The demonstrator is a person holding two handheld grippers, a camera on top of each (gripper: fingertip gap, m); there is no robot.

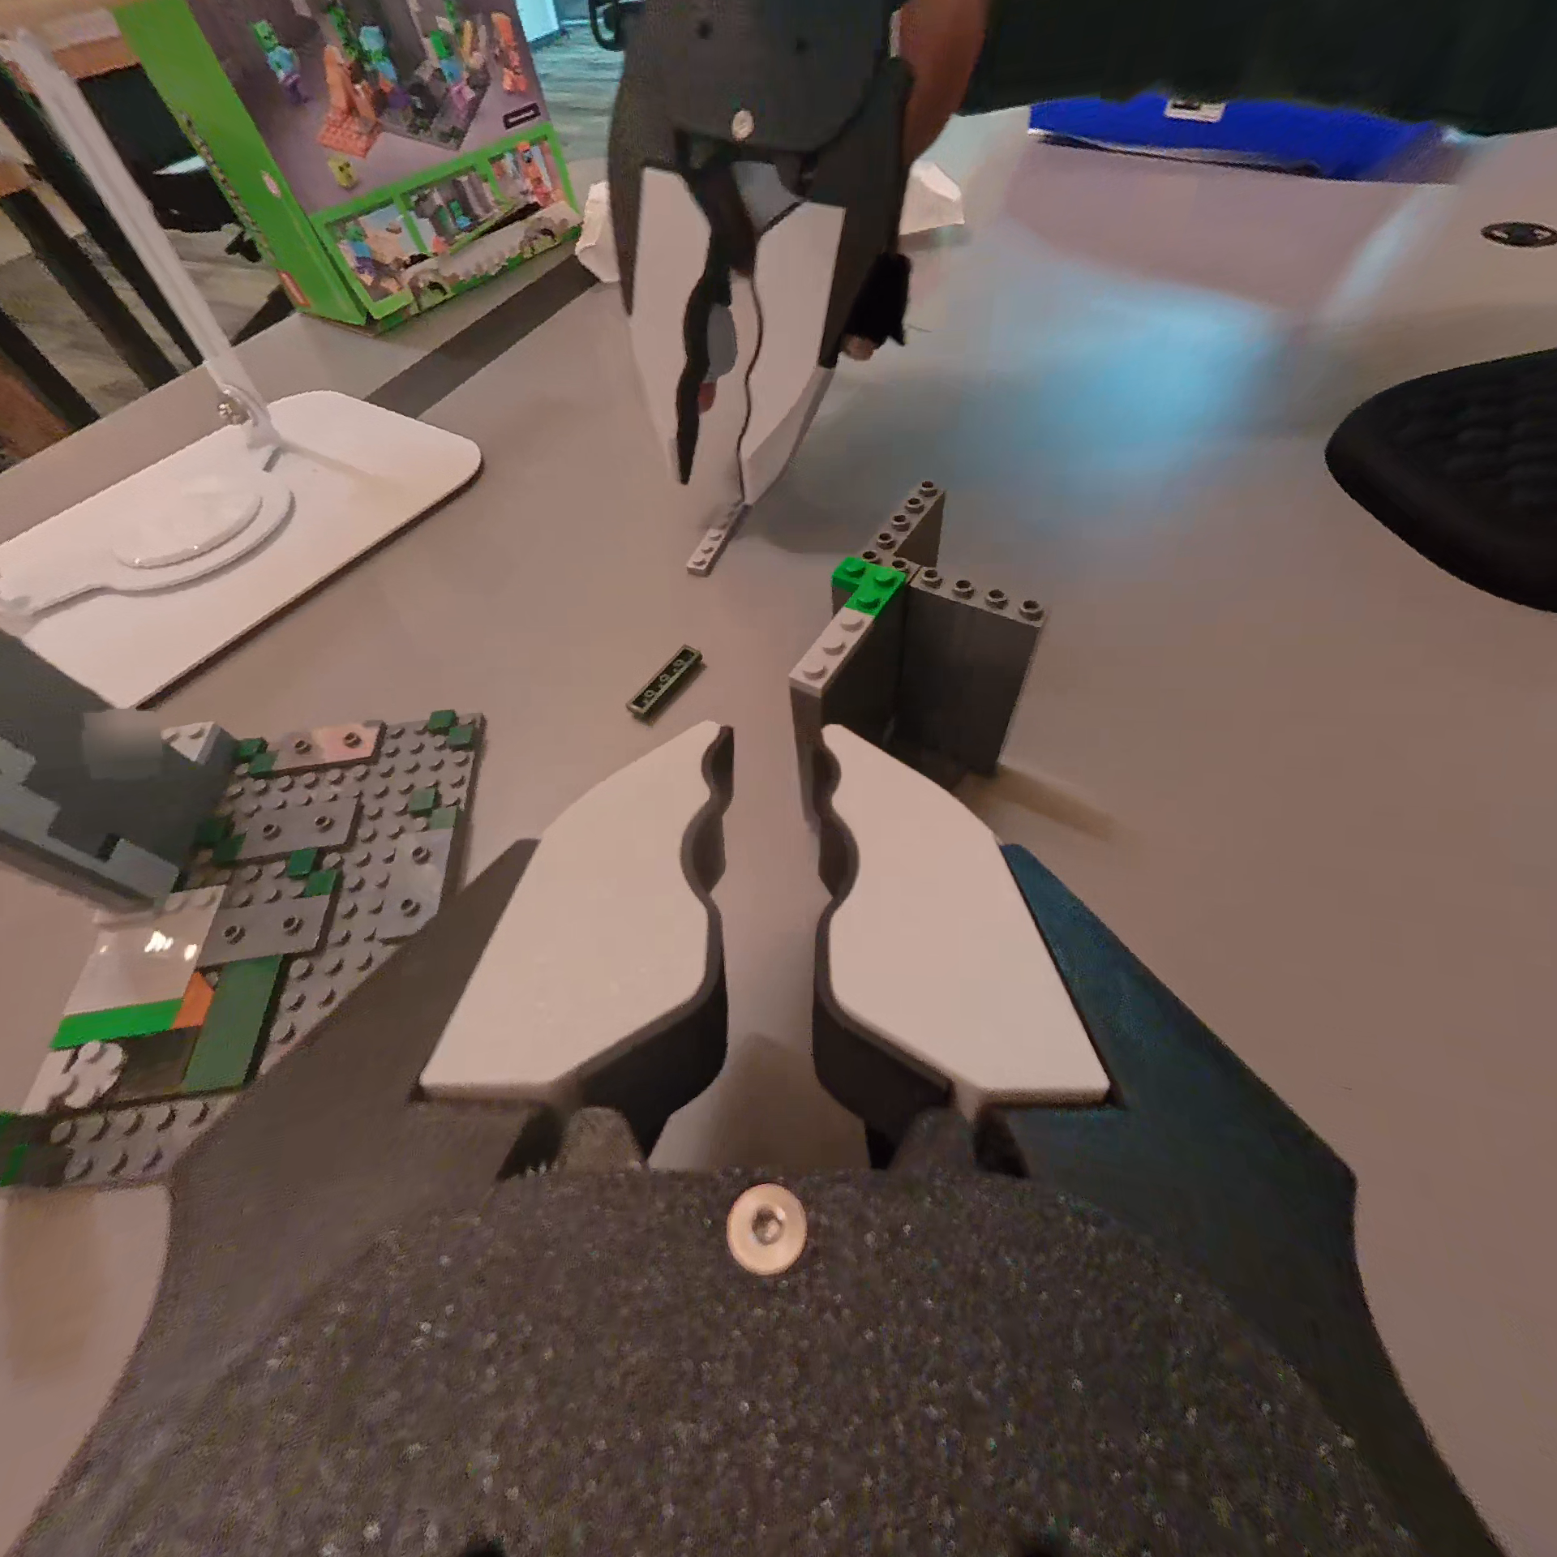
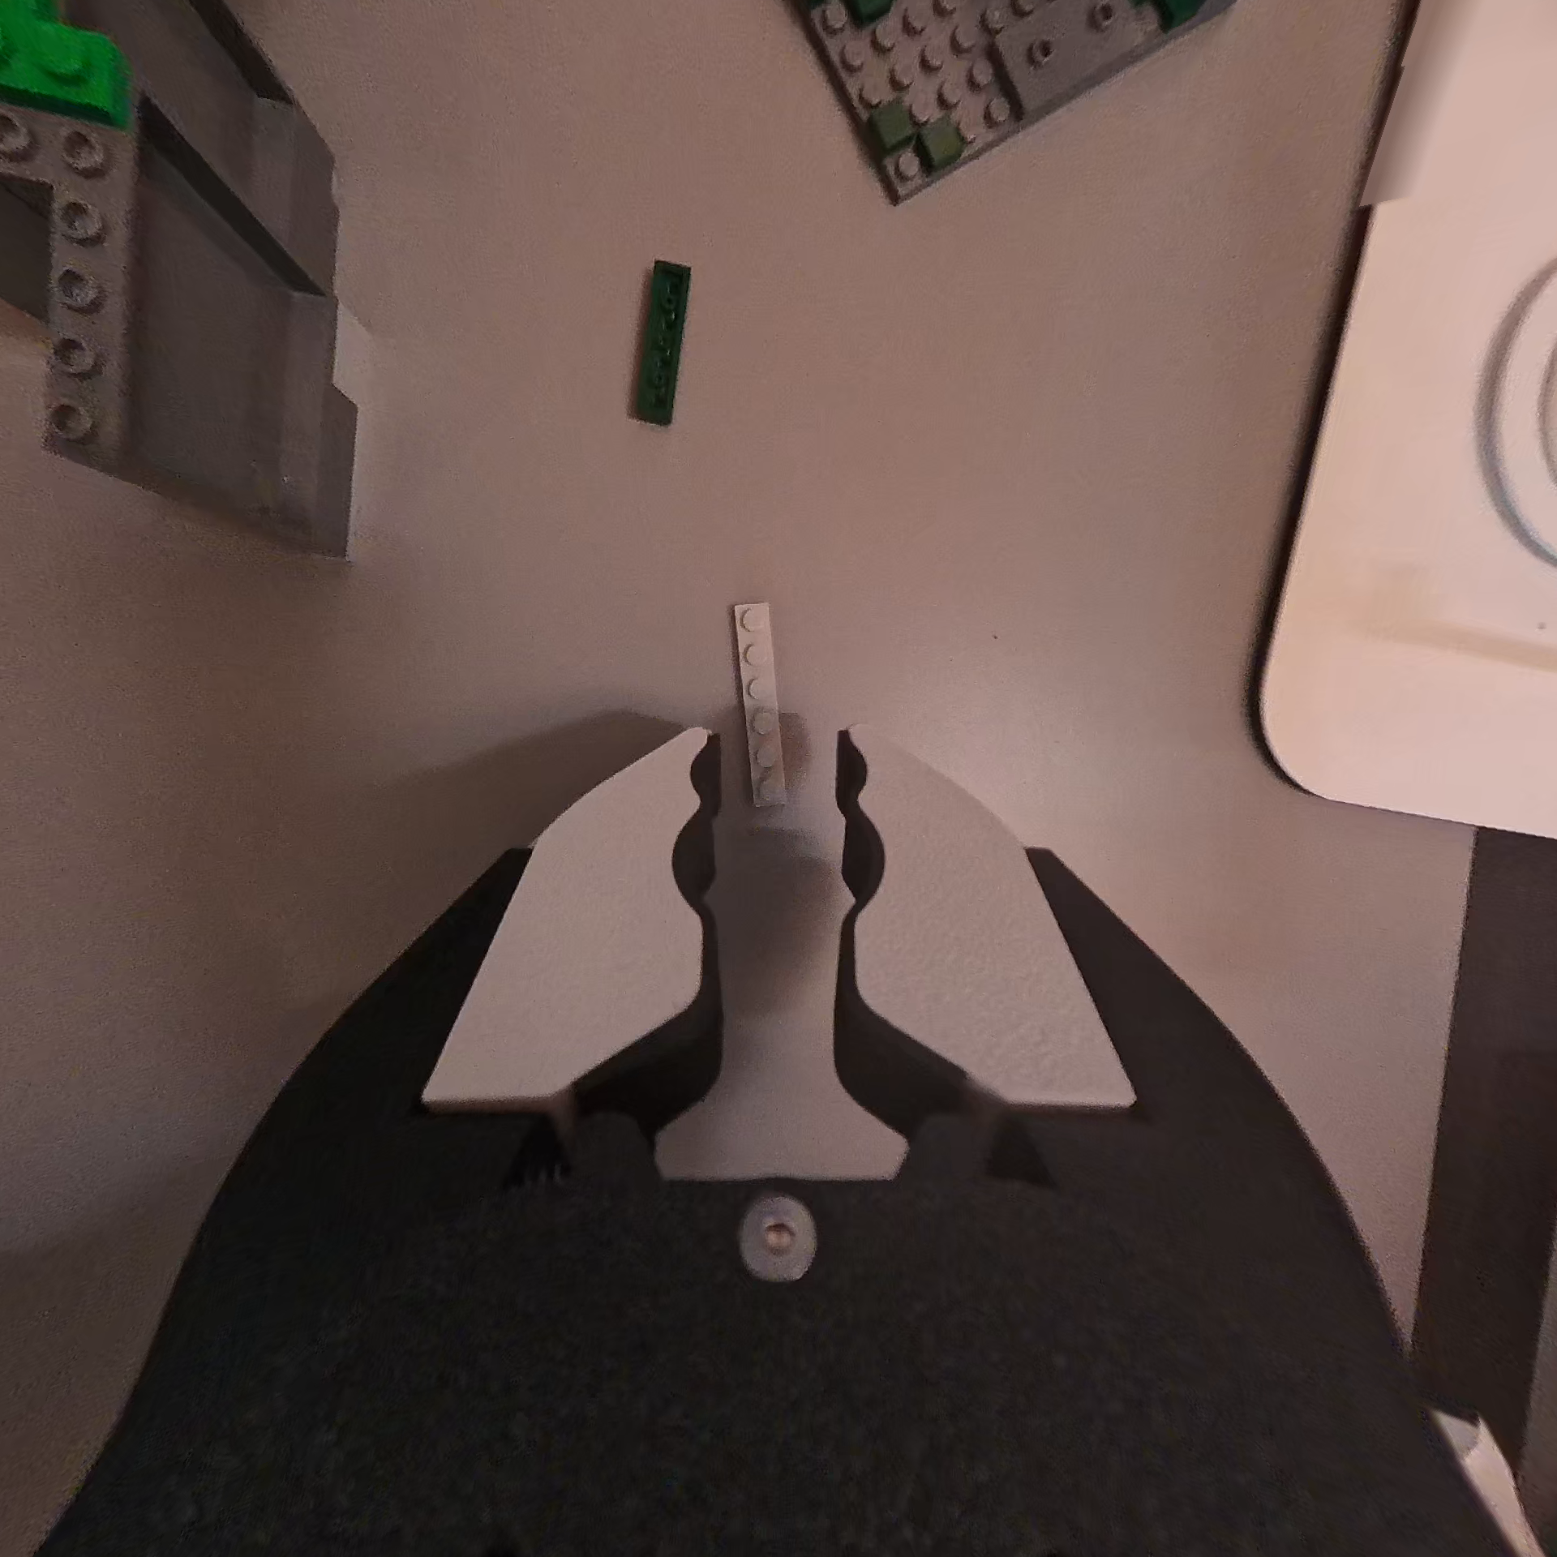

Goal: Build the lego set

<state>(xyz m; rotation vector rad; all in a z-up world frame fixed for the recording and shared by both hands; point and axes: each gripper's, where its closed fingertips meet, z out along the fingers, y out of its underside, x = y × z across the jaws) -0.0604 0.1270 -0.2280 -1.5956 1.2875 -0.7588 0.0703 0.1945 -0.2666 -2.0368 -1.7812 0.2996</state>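
My right gripper (image 2: 775, 741) is open, pointing down at the table, with its fingertips on either side of the near end of a thin light-grey plate (image 2: 758, 703) that lies flat. In the left wrist view the same gripper (image 1: 716, 493) hangs over that plate (image 1: 714, 543). My left gripper (image 1: 777, 741) is open and empty, low over the table. Just past its right fingertip stands a grey wall assembly (image 1: 944, 674) topped by a bright green corner brick (image 1: 872, 585). A dark green tile (image 1: 666, 682) lies upside down between the two grippers.
A grey studded baseplate (image 1: 387, 842) with a partial build sits at the left. Behind it are a white stand base (image 1: 253, 514) and the set's green box (image 1: 379, 168). A black chair (image 1: 1466, 472) is at the right and a blue item (image 1: 1222, 126) at the far edge. Spacing between my two grippers at the tips: around 15 cm. The dark green tile (image 1: 666, 682) is about 8 cm from my left fingertips. My right wrist view (image 2: 656, 337) looks at it from another angle.
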